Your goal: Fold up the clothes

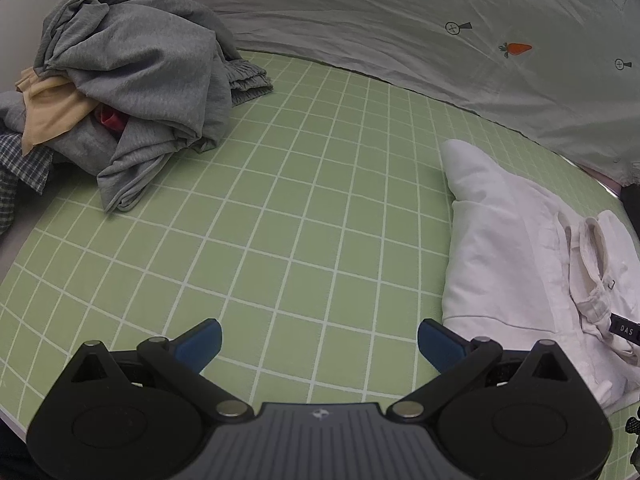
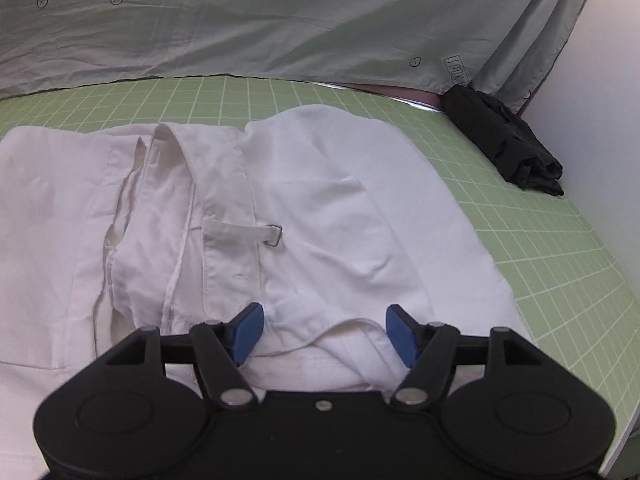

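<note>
A white garment (image 2: 320,200) lies partly folded on the green grid mat (image 2: 540,240), waistband and a strap with a metal ring facing up. My right gripper (image 2: 324,334) is open and empty, hovering right over the garment's near edge. In the left wrist view the same white garment (image 1: 520,248) lies at the right. My left gripper (image 1: 318,344) is open and empty above the bare mat (image 1: 280,220), just left of the garment.
A heap of unfolded clothes, mostly grey (image 1: 132,80), with beige, red and checked pieces, sits at the mat's far left. A folded black garment (image 2: 508,140) lies at the far right corner. A pale sheet with carrot prints (image 2: 280,20) hangs behind the mat.
</note>
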{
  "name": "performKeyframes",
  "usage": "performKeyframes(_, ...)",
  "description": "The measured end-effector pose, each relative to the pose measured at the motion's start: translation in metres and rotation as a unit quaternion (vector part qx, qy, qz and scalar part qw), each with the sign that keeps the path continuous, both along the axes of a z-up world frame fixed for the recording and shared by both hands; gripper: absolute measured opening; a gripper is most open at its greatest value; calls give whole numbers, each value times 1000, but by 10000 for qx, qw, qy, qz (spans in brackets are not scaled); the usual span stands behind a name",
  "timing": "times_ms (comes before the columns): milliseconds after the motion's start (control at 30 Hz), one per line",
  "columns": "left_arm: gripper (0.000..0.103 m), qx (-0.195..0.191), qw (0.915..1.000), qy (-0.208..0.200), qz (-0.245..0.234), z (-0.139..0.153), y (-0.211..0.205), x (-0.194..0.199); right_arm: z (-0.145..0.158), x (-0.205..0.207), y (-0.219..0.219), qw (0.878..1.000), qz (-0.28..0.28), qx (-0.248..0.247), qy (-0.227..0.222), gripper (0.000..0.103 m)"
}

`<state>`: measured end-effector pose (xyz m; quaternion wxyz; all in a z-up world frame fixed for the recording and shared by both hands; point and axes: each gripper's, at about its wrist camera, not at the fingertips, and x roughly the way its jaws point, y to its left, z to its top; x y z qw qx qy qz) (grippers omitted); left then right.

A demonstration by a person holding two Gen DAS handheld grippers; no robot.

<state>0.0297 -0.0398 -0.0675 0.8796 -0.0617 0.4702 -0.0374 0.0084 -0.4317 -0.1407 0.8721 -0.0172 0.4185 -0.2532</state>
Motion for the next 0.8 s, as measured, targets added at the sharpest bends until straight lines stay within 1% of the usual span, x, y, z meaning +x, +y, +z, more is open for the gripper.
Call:
performKeyframes(100,103,-120,9999,27,7,-2,-1,2,7,-2,-7,9997,-66,225,-13,70)
performKeyframes(133,103,-146,9999,30,-2,-2,-3,3,9,-3,-10,9995,-80,304,-35,75)
performKeyframes(167,103,-170,9998,33,-12,-2,-4,4,12,-6,-11,9993,-129,336,-58,84)
performKeyframes(300,103,-252,9996,78,-37,-4,-15,6,21,-19,-16,9983,-222,505,-192,90)
performKeyframes(367,103,-241,9996,124,-23,-6,-22,8,26,-28,-20,9970,-274,647,-310,100)
performKeyframes(500,103,-409,9989,242,-60,-12,-37,12,36,-44,-34,9923,-437,1001,-581,103)
performKeyframes(567,103,-462,9984,309,-122,-17,-47,14,41,-50,-41,9914,-448,1027,-683,103)
performKeyframes(667,102,-458,9980,395,-195,-24,-61,19,45,-57,-49,9932,-391,902,-624,103)
performKeyframes(733,102,-553,9971,435,-290,-28,-70,23,46,-64,-54,9937,-472,832,-585,103)
performKeyframes(800,101,-653,9959,475,-402,-32,-78,28,46,-72,-60,9926,-629,861,-574,103)
